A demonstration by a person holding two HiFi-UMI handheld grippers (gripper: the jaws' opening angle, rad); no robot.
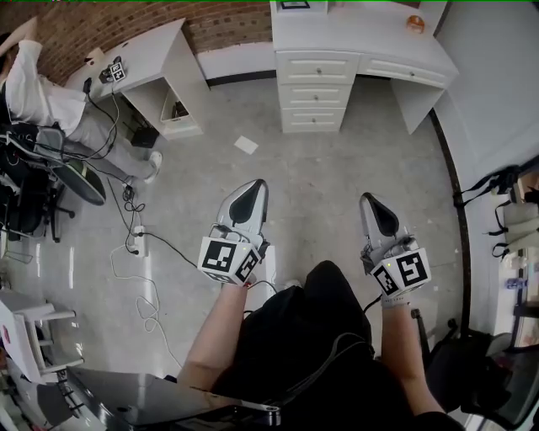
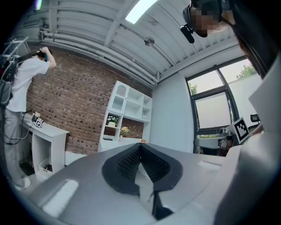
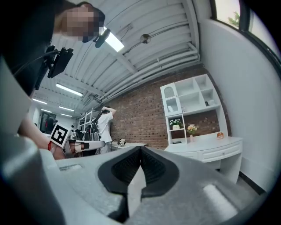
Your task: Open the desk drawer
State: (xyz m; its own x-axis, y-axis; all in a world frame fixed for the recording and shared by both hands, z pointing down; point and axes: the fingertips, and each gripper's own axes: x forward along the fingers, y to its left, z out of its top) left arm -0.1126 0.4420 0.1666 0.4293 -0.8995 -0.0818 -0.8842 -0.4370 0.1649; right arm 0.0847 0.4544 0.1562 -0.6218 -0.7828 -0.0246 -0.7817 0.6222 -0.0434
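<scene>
The white desk (image 1: 370, 42) stands at the far side of the room, with a stack of three drawers (image 1: 312, 91) on its left and a wide shallow drawer (image 1: 406, 71) beside them, all closed. My left gripper (image 1: 252, 188) and right gripper (image 1: 371, 204) are held level over the floor, well short of the desk. Both are shut with nothing between their jaws. The left gripper view shows the left gripper (image 2: 140, 147) with its pads together, pointing at the shelf unit (image 2: 128, 115). Beyond the closed right gripper (image 3: 140, 152), the right gripper view shows the desk (image 3: 210, 148).
A second white desk (image 1: 156, 57) stands at the back left, with a person in white (image 1: 34, 93) beside it. Cables (image 1: 139, 246) and a sheet of paper (image 1: 246, 145) lie on the floor. An orange object (image 1: 415, 23) sits on the desk top. A black table (image 1: 143, 396) is close by at lower left.
</scene>
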